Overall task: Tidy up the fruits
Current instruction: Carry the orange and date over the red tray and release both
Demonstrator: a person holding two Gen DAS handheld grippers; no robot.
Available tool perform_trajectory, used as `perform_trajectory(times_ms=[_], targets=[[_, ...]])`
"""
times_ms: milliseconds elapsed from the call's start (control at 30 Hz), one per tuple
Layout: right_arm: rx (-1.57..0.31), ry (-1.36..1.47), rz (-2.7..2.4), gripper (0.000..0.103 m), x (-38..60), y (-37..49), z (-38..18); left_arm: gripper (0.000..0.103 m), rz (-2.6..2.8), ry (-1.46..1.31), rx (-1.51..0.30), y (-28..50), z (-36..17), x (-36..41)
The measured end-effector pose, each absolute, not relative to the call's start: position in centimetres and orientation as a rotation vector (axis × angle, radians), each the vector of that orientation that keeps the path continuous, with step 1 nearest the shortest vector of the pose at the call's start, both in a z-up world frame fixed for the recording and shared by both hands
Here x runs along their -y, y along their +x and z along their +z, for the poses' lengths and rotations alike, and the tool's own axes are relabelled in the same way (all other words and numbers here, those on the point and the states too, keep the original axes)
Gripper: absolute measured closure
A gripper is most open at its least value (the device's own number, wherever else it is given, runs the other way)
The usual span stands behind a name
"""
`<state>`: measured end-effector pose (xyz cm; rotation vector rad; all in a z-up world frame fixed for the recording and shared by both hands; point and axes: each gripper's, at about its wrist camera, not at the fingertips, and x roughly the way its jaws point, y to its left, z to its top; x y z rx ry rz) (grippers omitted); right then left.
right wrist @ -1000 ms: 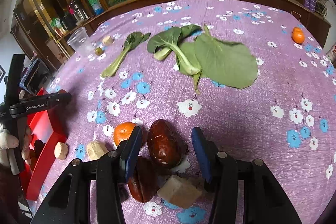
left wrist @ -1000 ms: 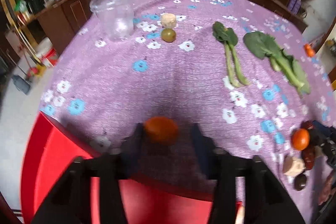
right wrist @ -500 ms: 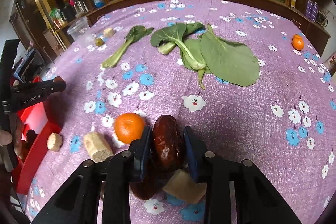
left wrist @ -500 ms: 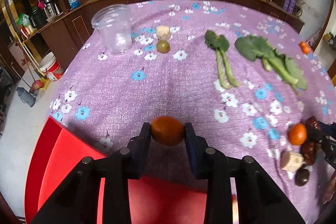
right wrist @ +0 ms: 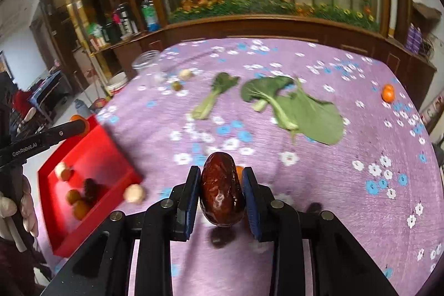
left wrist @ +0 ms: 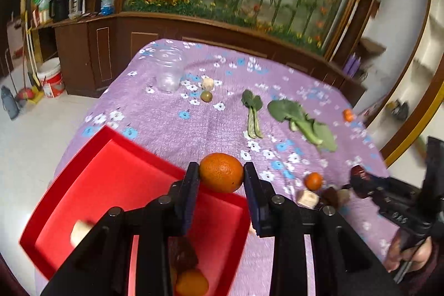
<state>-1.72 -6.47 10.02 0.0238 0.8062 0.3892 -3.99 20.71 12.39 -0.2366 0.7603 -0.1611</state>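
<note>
Two fruits are in the air at once, and this looks like the carry step of the sorting job. The left gripper (left wrist: 221,176) has its blue-padded fingers (left wrist: 191,194) pressed against both sides of a round orange tangerine (left wrist: 221,176), gap no wider than the fruit, lifted clear of the cloth and hanging over the far rim of the shallow red plastic tray (left wrist: 91,157). In the left wrist view the tray fills the 7 to 8 o'clock area, with a small orange fruit (left wrist: 192,283) and a dark wrinkled piece (left wrist: 183,251) already lying in it at 6 o'clock.

Over on the other side, the right gripper (right wrist: 221,192) is clamped on a dark brown wrinkled date (right wrist: 221,189), fingers narrowly apart, pads flat on its flanks. It rides above the purple flowered tablecloth (right wrist: 319,185), its shadow on the cloth just below. The tray (right wrist: 69,246) sits at 9 o'clock in the right wrist view, well apart from the date.

Next, by my reading: the left needs to come a little nearer over the tray floor, drop low, then part its fingers so the tangerine does not roll out. The right needs a long sweep toward 9 o'clock, minding the other gripper. One more small tangerine (left wrist: 313,181) waits on the cloth at 3 o'clock in the left wrist view, beside a pale tan cube (left wrist: 307,198).
</note>
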Motion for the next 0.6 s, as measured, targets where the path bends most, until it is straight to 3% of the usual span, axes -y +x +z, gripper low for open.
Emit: perform_trajectory(times_ms=[300,600], targets=[[-0.81,0.005,0.585,0.07,-2.5,-5.1,11.2,0.072,-0.041,-0.368,-0.722,-9.5,11.4,-28.2],[-0.905,0.017,0.767,0.069,-10.9,-6.5,7.9,0.072,0.128,-0.433,-0.775,-10.9,7.1,-33.7]])
